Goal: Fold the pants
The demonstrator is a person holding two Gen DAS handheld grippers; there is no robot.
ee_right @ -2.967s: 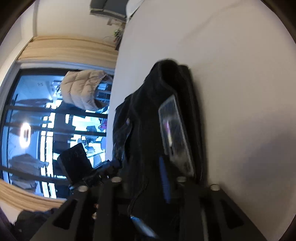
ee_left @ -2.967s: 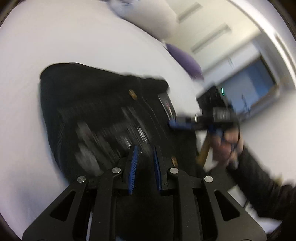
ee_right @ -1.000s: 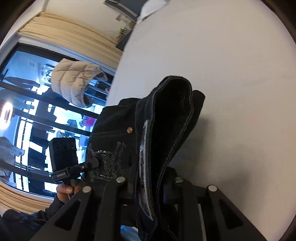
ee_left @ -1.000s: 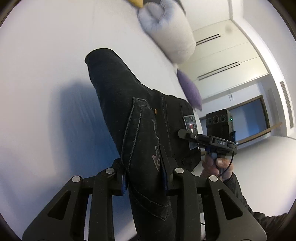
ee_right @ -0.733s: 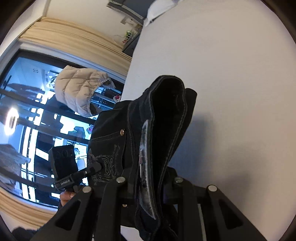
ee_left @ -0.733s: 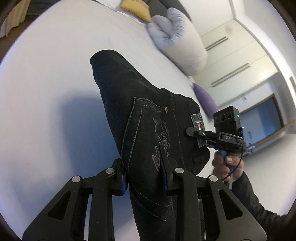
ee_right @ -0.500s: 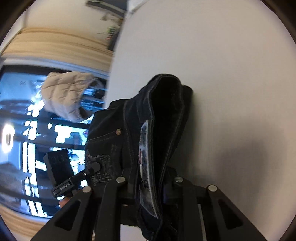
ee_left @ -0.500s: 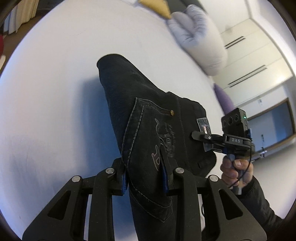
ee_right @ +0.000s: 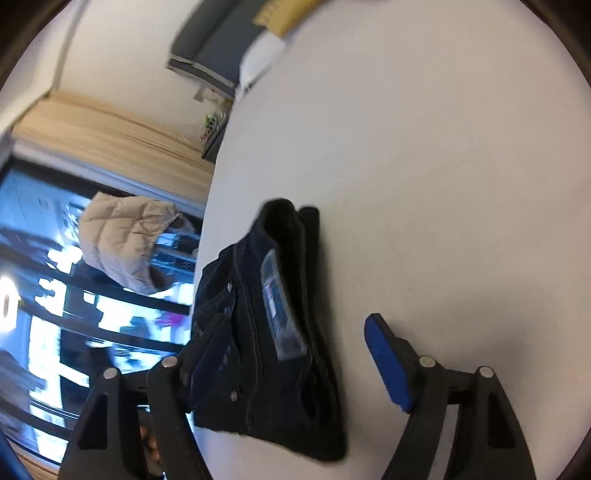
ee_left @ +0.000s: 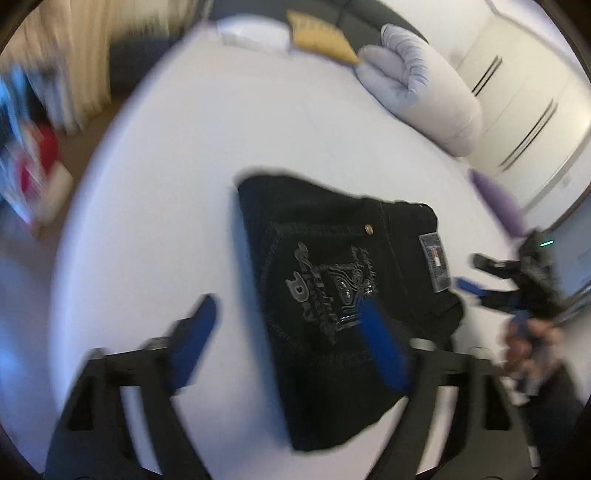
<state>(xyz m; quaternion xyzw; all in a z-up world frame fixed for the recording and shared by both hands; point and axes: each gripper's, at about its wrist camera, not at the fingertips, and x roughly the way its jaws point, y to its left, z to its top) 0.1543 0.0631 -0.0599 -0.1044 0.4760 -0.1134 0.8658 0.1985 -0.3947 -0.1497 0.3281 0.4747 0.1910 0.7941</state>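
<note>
The folded black pants (ee_left: 332, 266) lie flat on the white bed (ee_left: 159, 177), back pocket embroidery and waist label facing up. My left gripper (ee_left: 286, 317) hovers over their near edge; its jaws are opening, blue pads (ee_left: 197, 325) wide apart and off the cloth. In the right wrist view the pants (ee_right: 273, 339) rest as a thick folded stack between the spread fingers of my right gripper (ee_right: 295, 339), whose jaws are opening too; its blue pad (ee_right: 384, 354) stands clear of the denim. The right gripper (ee_left: 491, 286) also shows, blurred, beside the waistband.
A rolled pale pillow (ee_left: 417, 88), a yellow cushion (ee_left: 321, 33) and a purple cushion (ee_left: 498, 199) sit at the bed's far side. A beige puffer jacket (ee_right: 122, 240) hangs by the dark window. Bare sheet (ee_right: 443, 184) stretches right of the pants.
Both grippers held the folded pants up off the bed; now both have let go, jaws spread wide, and the pants lie on the sheet. Both views swung and pulled back.
</note>
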